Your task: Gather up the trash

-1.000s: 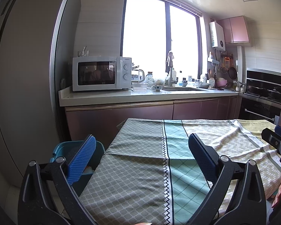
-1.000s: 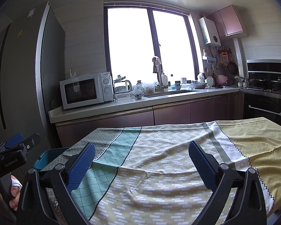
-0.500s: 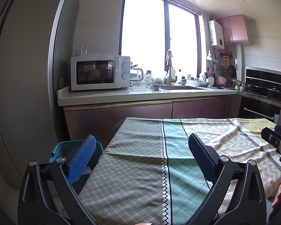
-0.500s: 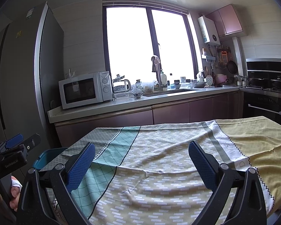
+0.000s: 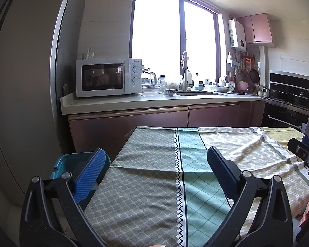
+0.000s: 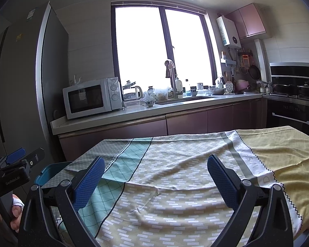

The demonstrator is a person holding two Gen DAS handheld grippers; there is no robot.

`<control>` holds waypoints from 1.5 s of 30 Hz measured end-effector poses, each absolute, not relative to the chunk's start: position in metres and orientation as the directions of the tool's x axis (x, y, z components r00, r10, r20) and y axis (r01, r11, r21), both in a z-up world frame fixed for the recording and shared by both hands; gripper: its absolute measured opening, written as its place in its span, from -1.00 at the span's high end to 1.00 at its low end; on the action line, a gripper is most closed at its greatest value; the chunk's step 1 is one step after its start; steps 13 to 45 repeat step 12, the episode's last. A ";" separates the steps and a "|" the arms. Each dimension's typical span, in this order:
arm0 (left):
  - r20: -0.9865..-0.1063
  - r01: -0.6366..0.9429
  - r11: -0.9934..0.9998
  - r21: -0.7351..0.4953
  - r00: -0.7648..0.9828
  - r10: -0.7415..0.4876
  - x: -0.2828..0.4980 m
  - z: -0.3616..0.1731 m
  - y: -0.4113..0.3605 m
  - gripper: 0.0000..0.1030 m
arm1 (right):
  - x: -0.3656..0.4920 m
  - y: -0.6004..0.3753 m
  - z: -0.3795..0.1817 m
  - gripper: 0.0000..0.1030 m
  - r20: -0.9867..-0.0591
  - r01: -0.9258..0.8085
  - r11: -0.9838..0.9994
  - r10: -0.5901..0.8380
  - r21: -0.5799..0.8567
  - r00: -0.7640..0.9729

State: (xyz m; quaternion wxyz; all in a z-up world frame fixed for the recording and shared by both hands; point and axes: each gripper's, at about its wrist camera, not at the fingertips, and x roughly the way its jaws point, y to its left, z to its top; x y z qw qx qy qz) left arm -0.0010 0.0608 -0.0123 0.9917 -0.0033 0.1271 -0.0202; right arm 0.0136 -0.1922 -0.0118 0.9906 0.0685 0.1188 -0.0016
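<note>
Sitting left of the spread left gripper [image 5: 156, 162]: teal bin [image 5: 72, 161].

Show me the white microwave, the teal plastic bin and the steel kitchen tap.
White microwave [image 5: 108, 77]: left wrist view, on its dark door window.
Teal plastic bin [image 5: 69, 160]: left wrist view, on its rim.
Steel kitchen tap [image 6: 172, 76]: right wrist view, on its upright neck.

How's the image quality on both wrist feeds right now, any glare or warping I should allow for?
Left wrist view: window blown out white, fridge edge bowed by fisheye, tablecloth sharp. Right wrist view: same window glare, dark vignette in the corners, counter curved, cloth pattern crisp between the open tongs.
</note>
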 end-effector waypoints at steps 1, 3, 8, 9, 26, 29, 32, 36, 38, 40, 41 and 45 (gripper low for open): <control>-0.259 0.040 0.999 -0.009 0.965 -0.041 0.002 -0.012 0.060 -0.89 | 0.014 -0.193 -0.012 -0.87 -0.236 0.019 0.990 0.014 0.137 0.972; -0.277 0.045 0.999 -0.007 0.960 -0.046 0.007 -0.014 0.058 -0.89 | 0.016 -0.195 -0.013 -0.87 -0.239 0.020 0.990 0.013 0.137 0.971; -0.368 0.085 0.996 -0.012 0.926 -0.083 0.036 -0.017 0.050 -0.89 | 0.025 -0.216 -0.018 -0.87 -0.276 0.055 0.990 -0.017 0.132 0.961; -0.397 0.086 0.996 -0.011 0.914 -0.083 0.047 -0.018 0.049 -0.89 | 0.029 -0.225 -0.019 -0.87 -0.292 0.062 0.989 -0.019 0.137 0.956; -0.485 0.075 0.997 0.000 0.872 -0.065 0.086 -0.025 0.047 -0.89 | 0.042 -0.258 -0.025 -0.87 -0.364 0.119 0.982 -0.059 0.144 0.930; -0.485 0.075 0.997 0.000 0.872 -0.065 0.086 -0.025 0.047 -0.89 | 0.042 -0.258 -0.025 -0.87 -0.364 0.119 0.982 -0.059 0.144 0.930; -0.485 0.075 0.997 0.000 0.872 -0.065 0.086 -0.025 0.047 -0.89 | 0.042 -0.258 -0.025 -0.87 -0.364 0.119 0.982 -0.059 0.144 0.930; -0.485 0.075 0.997 0.000 0.872 -0.065 0.086 -0.025 0.047 -0.89 | 0.042 -0.258 -0.025 -0.87 -0.364 0.119 0.982 -0.059 0.144 0.930; -0.485 0.075 0.997 0.000 0.872 -0.065 0.086 -0.025 0.047 -0.89 | 0.042 -0.258 -0.025 -0.87 -0.364 0.119 0.982 -0.059 0.144 0.930; -0.485 0.075 0.997 0.000 0.872 -0.065 0.086 -0.025 0.047 -0.89 | 0.042 -0.258 -0.025 -0.87 -0.364 0.119 0.982 -0.059 0.144 0.930; -0.485 0.075 0.997 0.000 0.872 -0.065 0.086 -0.025 0.047 -0.89 | 0.042 -0.258 -0.025 -0.87 -0.364 0.119 0.982 -0.059 0.144 0.930; -0.485 0.075 0.997 0.000 0.872 -0.065 0.086 -0.025 0.047 -0.89 | 0.042 -0.258 -0.025 -0.87 -0.364 0.119 0.982 -0.059 0.144 0.930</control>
